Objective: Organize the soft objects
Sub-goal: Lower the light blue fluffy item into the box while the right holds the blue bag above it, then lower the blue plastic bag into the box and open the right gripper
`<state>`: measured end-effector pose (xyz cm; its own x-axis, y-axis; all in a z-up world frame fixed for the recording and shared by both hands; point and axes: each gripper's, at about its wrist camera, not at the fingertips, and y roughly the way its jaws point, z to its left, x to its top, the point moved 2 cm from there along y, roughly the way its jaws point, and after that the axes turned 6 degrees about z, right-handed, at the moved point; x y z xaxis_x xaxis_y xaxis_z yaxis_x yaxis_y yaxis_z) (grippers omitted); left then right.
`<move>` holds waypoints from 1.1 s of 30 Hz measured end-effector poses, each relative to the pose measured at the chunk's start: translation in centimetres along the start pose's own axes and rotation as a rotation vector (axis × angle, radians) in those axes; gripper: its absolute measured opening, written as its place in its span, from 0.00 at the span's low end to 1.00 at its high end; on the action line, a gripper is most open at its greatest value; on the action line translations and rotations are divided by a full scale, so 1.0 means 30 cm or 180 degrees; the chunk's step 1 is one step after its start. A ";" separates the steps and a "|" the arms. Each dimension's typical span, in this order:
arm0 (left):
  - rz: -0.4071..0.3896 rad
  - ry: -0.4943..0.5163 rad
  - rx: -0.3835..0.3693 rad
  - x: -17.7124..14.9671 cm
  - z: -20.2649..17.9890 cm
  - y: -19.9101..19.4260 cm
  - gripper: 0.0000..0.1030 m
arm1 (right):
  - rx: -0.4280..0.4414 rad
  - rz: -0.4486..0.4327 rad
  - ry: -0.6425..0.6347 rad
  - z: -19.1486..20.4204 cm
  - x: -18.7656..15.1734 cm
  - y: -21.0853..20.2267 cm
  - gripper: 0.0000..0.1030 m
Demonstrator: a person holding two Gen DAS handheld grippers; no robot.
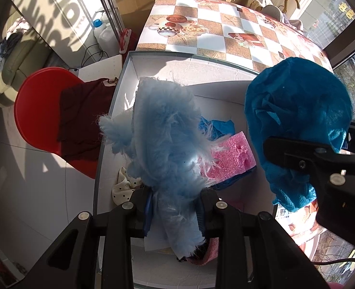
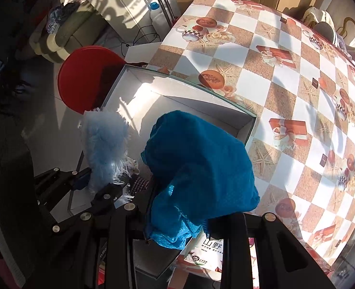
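Note:
My left gripper is shut on a fluffy light-blue plush and holds it above the white box. My right gripper is shut on a blue knitted cloth, held over the box's right side; the cloth also shows in the left wrist view. Inside the box lie a pink sponge, a blue cloth and a cream polka-dot cloth. The plush also shows in the right wrist view.
The box sits on a table with a checkered cloth. A red stool with a dark red garment stands left of the box. A printed packet lies by the box's near right corner.

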<state>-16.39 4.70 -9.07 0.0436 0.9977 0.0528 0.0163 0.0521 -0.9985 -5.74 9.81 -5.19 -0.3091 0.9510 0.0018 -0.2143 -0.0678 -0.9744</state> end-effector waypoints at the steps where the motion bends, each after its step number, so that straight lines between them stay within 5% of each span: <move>1: -0.0021 0.0005 0.0002 0.001 -0.002 -0.003 0.32 | -0.0005 -0.0004 0.0004 -0.003 0.004 0.000 0.30; 5: -0.0161 0.0003 0.0016 0.001 -0.009 -0.027 0.55 | -0.0010 -0.0026 0.0007 -0.006 0.013 -0.003 0.31; 8: -0.0332 -0.0069 -0.0049 0.003 -0.001 -0.054 0.80 | -0.0025 -0.0055 -0.0001 -0.005 0.012 -0.010 0.49; 14: -0.0164 -0.0090 -0.0008 0.011 0.004 -0.035 0.85 | -0.0069 -0.0105 -0.0013 -0.002 0.012 -0.031 0.54; 16: -0.0227 -0.0119 0.0031 0.006 0.009 -0.044 0.88 | -0.0086 -0.0126 -0.0008 -0.003 0.007 -0.038 0.84; 18: -0.0303 -0.0130 0.0045 0.003 0.013 -0.061 0.88 | -0.0125 -0.0190 0.0015 -0.006 0.003 -0.052 0.95; 23: -0.0487 -0.0197 0.0309 0.001 0.027 -0.105 0.88 | -0.0218 -0.0223 0.0074 -0.012 0.003 -0.075 0.95; 33: -0.0281 -0.0164 0.0176 -0.036 0.026 -0.102 0.88 | -0.0216 -0.0160 0.0075 0.000 -0.049 -0.092 1.00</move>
<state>-17.27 3.51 -6.09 -0.0071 0.9900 0.1412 -0.0373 0.1409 -0.9893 -4.68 8.60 -2.49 -0.2774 0.9596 0.0467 -0.1656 0.0001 -0.9862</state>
